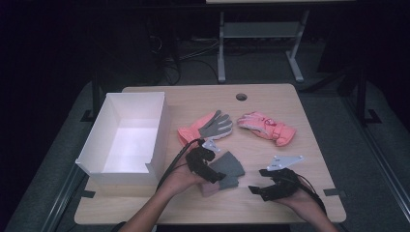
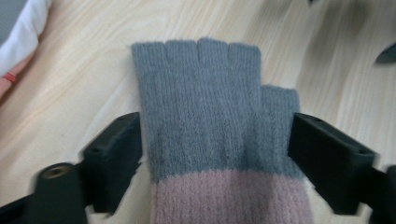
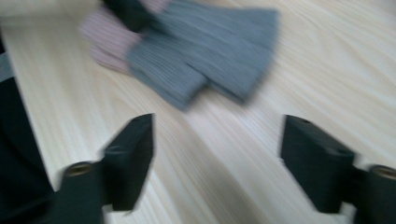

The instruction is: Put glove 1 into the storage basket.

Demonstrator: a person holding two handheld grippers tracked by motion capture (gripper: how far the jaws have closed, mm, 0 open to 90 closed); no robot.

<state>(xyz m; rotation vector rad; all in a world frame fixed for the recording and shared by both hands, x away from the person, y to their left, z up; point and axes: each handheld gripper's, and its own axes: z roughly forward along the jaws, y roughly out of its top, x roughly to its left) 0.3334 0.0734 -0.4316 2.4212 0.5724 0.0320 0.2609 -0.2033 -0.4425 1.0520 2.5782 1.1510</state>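
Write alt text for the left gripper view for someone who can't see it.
A grey fingerless glove with a pink cuff lies flat on a light wooden table, between the open black jaws of the left gripper. The glove's short finger stubs point away from the camera.

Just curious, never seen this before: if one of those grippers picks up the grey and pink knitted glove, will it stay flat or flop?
The knitted glove will probably flop: it looks like soft, thin wool lying limp on the table. It is likely light. Its fuzzy knit should grip rather than slip, and pushing it would probably bunch it up.
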